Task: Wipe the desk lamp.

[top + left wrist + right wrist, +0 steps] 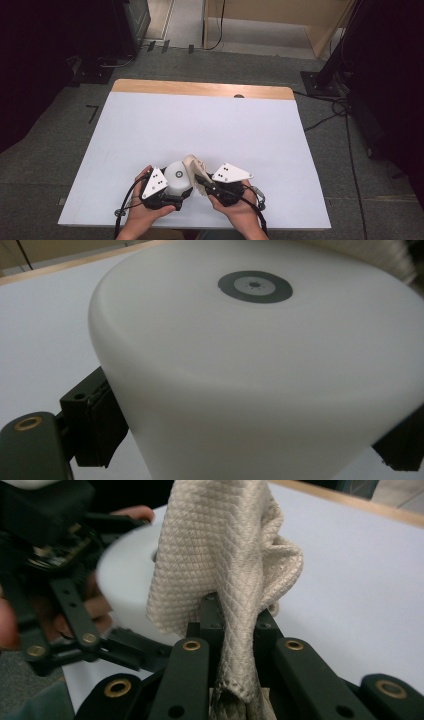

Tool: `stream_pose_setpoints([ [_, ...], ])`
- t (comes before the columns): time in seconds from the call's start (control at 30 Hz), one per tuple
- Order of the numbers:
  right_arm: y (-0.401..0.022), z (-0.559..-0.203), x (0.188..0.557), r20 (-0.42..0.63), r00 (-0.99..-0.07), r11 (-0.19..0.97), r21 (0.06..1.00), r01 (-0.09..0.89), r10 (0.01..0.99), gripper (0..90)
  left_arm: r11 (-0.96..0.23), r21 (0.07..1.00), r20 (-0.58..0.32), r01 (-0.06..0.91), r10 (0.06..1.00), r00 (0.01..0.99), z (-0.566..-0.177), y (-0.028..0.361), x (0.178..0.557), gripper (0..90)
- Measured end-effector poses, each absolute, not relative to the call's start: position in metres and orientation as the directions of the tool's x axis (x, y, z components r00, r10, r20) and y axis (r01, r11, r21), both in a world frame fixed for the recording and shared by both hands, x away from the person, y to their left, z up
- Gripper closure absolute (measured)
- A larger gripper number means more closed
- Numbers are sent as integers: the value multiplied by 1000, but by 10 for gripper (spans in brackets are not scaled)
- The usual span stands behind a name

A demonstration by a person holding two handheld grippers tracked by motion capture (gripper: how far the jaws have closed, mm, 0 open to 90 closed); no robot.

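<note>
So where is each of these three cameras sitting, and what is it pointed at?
High view: above the person's side, looking forward and down on the white table; both hands, left gripper and right gripper show.
Left gripper view: rides the left gripper, facing the upturned white cup clamped between its jaws.
Right gripper view: rides the right gripper, facing the beige cloth it pinches; the other hand shows at left.
All share cup and table; cloth too.
</note>
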State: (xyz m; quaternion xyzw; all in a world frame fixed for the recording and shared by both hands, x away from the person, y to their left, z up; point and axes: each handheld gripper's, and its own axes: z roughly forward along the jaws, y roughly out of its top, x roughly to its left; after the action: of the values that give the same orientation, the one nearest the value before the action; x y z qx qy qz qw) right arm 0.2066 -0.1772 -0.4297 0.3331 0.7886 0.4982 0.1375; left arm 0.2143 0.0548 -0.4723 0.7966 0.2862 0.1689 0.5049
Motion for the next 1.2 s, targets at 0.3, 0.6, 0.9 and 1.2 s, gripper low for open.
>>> stream_pose_setpoints([
  [0.3, -169, -482, 218, 166, -712, 391, 740, 548, 682, 823, -330, 900, -18, 283, 621, 783, -472, 55, 215, 78],
  [0.6, -178, -436, 206, 144, -727, 245, 883, 401, 671, 823, -327, 901, -23, 285, 619, 785, -473, 55, 215, 77],
  [0.9, -174, -461, 214, 173, -711, 307, 814, 493, 682, 823, -328, 901, -24, 285, 617, 787, -473, 56, 216, 77],
  [1.2, -171, -481, 218, 219, -690, 326, 757, 566, 690, 824, -326, 901, -28, 285, 614, 789, -473, 56, 216, 77],
])
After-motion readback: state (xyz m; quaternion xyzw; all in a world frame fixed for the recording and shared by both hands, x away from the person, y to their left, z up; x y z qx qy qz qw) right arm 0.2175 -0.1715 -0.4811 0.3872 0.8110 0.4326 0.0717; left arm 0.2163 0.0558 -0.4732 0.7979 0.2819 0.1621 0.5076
